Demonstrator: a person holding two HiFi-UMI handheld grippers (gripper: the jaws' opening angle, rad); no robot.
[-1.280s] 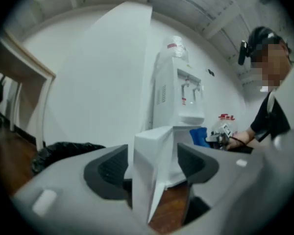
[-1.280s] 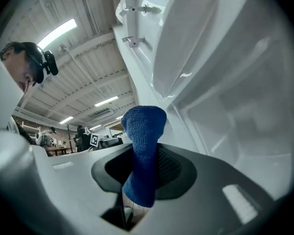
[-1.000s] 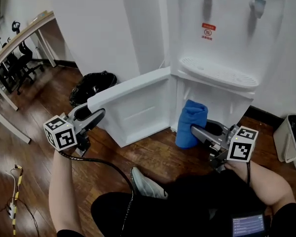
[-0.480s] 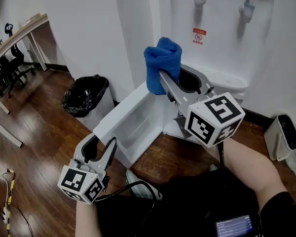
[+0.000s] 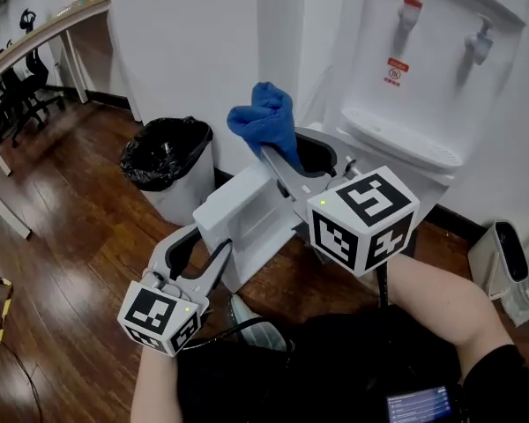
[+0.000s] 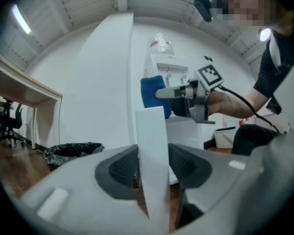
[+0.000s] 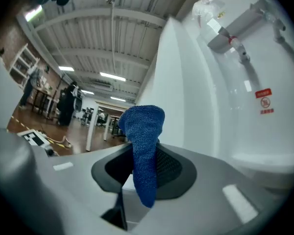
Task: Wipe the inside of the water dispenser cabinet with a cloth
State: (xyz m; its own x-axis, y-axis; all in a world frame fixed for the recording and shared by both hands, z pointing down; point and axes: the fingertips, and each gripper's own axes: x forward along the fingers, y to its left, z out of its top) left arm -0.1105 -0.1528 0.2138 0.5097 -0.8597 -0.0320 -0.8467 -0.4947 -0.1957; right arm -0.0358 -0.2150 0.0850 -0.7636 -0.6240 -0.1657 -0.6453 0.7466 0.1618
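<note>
The white water dispenser (image 5: 423, 69) stands against the wall, its lower cabinet door (image 5: 247, 205) swung open toward me. My left gripper (image 5: 213, 238) has just been closing, and the door's edge (image 6: 154, 151) stands between its pads, which press on it. My right gripper (image 5: 275, 154) is raised above the door, shut on a folded blue cloth (image 5: 263, 117) that sticks up from its jaws (image 7: 144, 146). In the left gripper view the cloth (image 6: 151, 94) and the right gripper (image 6: 169, 93) show beyond the door edge. The cabinet's inside is hidden behind the right gripper.
A bin with a black bag (image 5: 172, 148) stands left of the door by the wall. A white container (image 5: 498, 254) sits on the wood floor at right. A desk (image 5: 53, 25) and chairs are at far left. My shoe (image 5: 247, 311) is below the door.
The right gripper has lifted the blue cloth from low in front of the cabinet to above the door. The left gripper has shifted along the door and now has its edge between the jaws.
</note>
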